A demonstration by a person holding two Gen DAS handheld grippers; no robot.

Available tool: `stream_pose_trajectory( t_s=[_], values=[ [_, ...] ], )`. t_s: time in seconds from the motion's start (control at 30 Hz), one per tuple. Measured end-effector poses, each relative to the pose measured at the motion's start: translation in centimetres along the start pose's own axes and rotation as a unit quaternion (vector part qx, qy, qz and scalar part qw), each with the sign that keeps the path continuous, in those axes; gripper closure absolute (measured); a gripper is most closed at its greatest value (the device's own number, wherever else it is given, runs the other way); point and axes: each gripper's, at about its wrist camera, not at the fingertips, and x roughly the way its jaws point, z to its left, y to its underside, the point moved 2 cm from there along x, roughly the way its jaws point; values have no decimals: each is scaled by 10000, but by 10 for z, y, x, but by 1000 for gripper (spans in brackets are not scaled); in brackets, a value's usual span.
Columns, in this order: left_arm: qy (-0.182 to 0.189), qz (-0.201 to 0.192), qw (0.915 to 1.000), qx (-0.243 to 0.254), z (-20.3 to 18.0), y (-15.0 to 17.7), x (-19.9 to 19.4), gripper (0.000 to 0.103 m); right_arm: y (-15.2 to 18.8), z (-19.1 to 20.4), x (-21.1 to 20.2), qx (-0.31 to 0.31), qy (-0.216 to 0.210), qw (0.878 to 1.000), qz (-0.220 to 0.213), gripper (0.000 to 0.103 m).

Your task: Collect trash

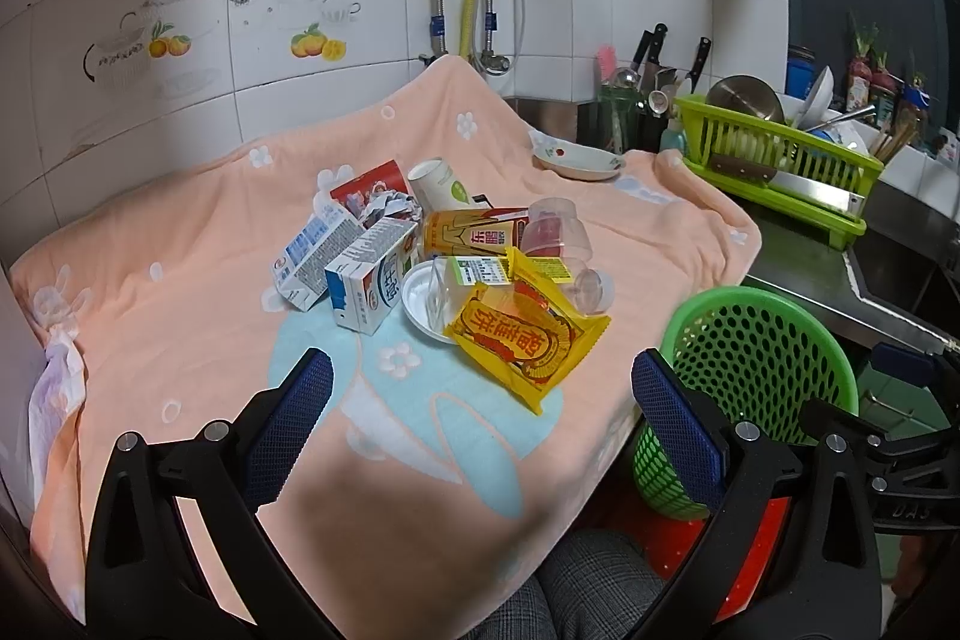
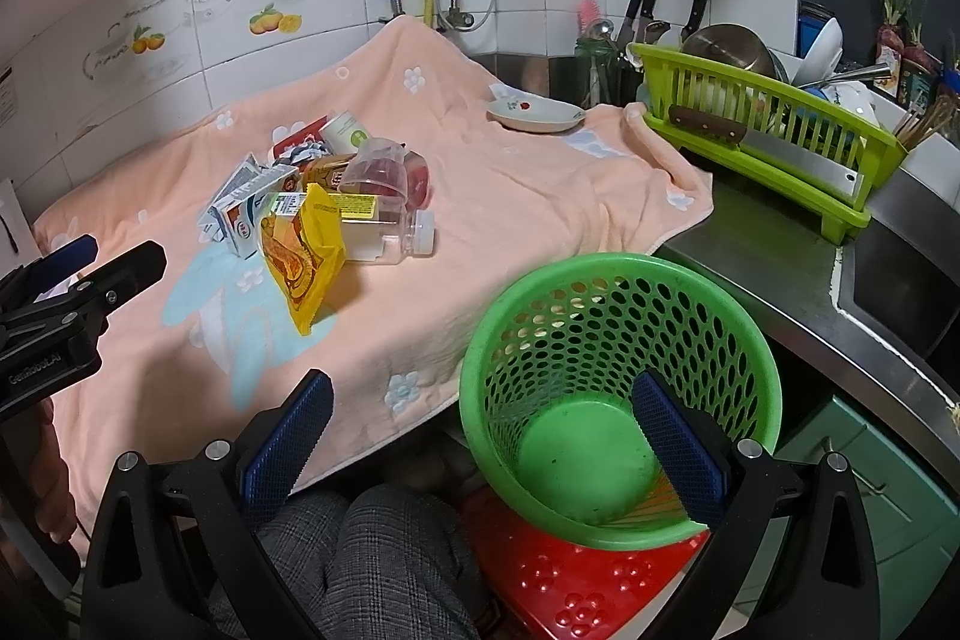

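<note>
1. The left gripper [image 1: 483, 400] hung wide open and held nothing, just in front of the yellow snack packet [image 1: 528, 337].
2. The right gripper [image 2: 483, 421] was spread wide too, empty, above the green basket [image 2: 708, 298].
3. The packet lay at the near edge of the trash pile on the peach towel [image 1: 198, 244], its long axis running diagonally, one short end towards the basket.
4. Directly behind the packet, a clear plastic bottle [image 2: 390, 235] lay on its side, cap end [image 2: 425, 232] pointing to the basket's side.
5. Two milk cartons [image 1: 342, 268] lay left of the packet.
</note>
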Motion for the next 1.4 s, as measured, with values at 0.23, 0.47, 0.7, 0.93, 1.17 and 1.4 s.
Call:
stream_pose_trajectory(
  t_s=[0.23, 0.47, 0.7, 0.93, 1.17, 1.4],
  values=[
    [-13, 19, 10000, -32, 3, 0, 2, 5, 0, 1, 1, -3, -16, 10000, 1, 6],
    [-18, 37, 10000, -27, 4, 1, 3, 5, -2, 2, 3, 0, -29, 10000, 14, 6],
    [-40, 47, 10000, -46, 5, -1, 5, 5, -4, 3, 8, -23, -90, 10000, 24, 6],
    [-128, 69, 9998, -143, 18, -2, 7, 5, -7, 6, 15, -84, -214, 9997, 65, 6],
    [-306, 52, 9991, -303, 40, -6, 7, 5, -16, 20, 23, -283, -499, 9983, 58, 7],
    [-457, 88, 9973, -574, 67, -7, 8, 5, -30, 45, 41, -608, -885, 9942, 72, 7]
  ],
)
